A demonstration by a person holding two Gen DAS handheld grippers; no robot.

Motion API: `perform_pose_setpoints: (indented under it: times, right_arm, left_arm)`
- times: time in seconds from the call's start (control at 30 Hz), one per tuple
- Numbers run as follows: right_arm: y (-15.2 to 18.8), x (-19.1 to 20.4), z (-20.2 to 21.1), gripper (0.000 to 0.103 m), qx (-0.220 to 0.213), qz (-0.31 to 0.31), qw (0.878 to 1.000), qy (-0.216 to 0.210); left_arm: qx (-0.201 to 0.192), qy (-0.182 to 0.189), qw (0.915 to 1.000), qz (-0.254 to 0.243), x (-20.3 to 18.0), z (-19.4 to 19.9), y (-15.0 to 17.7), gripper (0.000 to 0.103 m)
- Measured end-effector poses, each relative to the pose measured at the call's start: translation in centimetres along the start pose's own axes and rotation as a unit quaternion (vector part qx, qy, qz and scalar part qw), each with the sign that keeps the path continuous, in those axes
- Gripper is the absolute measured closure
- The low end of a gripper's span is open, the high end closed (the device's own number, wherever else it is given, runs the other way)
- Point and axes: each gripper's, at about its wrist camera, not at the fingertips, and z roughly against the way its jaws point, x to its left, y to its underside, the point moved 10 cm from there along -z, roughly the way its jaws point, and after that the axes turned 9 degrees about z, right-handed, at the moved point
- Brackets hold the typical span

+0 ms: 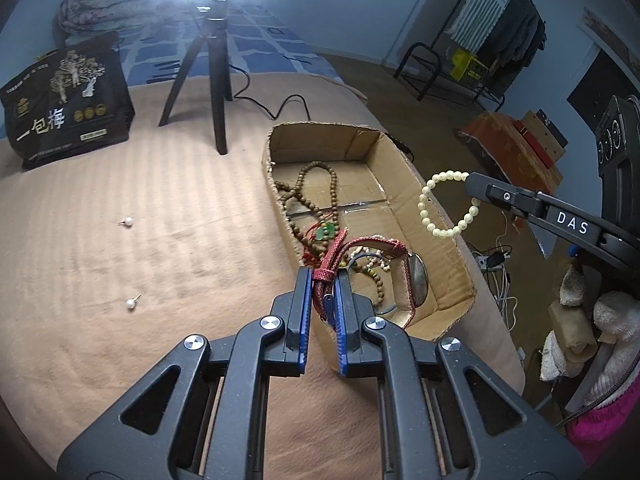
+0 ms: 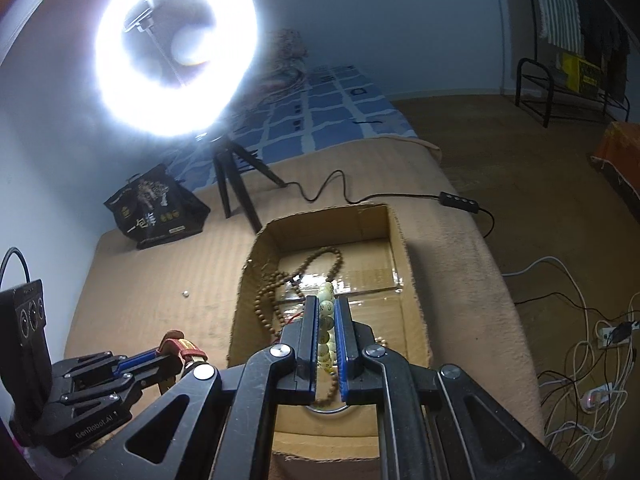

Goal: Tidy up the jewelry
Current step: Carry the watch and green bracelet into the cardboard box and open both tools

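A red-strapped watch (image 1: 400,276) hangs tilted over the near end of an open cardboard box (image 1: 460,276) that holds brown wooden bead strands (image 1: 316,188) and a green pendant (image 1: 325,233), a pale bead bracelet (image 1: 444,204) hangs above its right wall, and two pearl earrings (image 1: 130,303) lie apart on the tan cloth to its left

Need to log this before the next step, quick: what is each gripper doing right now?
Left gripper: shut on the red watch strap.
Right gripper: shut on the pale bead bracelet.
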Motion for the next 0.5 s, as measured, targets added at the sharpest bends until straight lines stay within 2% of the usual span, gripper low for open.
perform_pose_setpoints:
  times: [0.5]
  right_arm:
    - [0.6,-1.6,-3.0,0.098,0.026,-0.006,1.0,0.012]
  left_arm:
    - [0.016,-0.011,0.9998,-0.006,-1.4,-3.1,-0.1,0.094]
